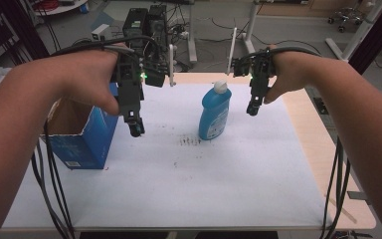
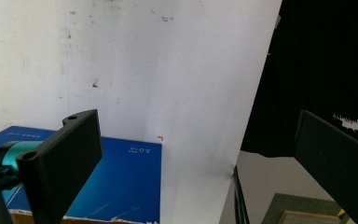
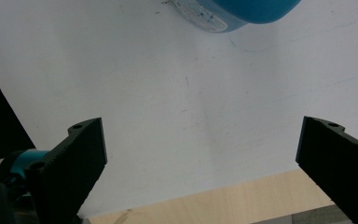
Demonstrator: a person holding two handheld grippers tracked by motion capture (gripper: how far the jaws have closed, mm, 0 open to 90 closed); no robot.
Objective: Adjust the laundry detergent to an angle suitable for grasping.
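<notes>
The left gripper hangs above the table with its jaws spread wide and nothing between them; in the left gripper view they frame bare white sheet and a corner of the box. The left hand grips its body from above, knuckles up, the forearm running in from 7 o'clock and angling the tool down toward the table's middle. Just at its 9 o'clock stands the open blue box, cardboard inside showing, close to the sheet's left edge.

The right gripper likewise gapes wide and holds nothing; in the right gripper view its jaws frame empty white sheet and a strip of wood edge, with the bottle's base at 12 o'clock. The right hand clasps it from the side, the forearm coming in from 5 o'clock, the tool pointing nearly straight down.

The bottle, blue with a white cap, stands upright on the white sheet between the two grippers, near the right one at its 9 o'clock and apart from it. Cables trail off the table's near edge.
</notes>
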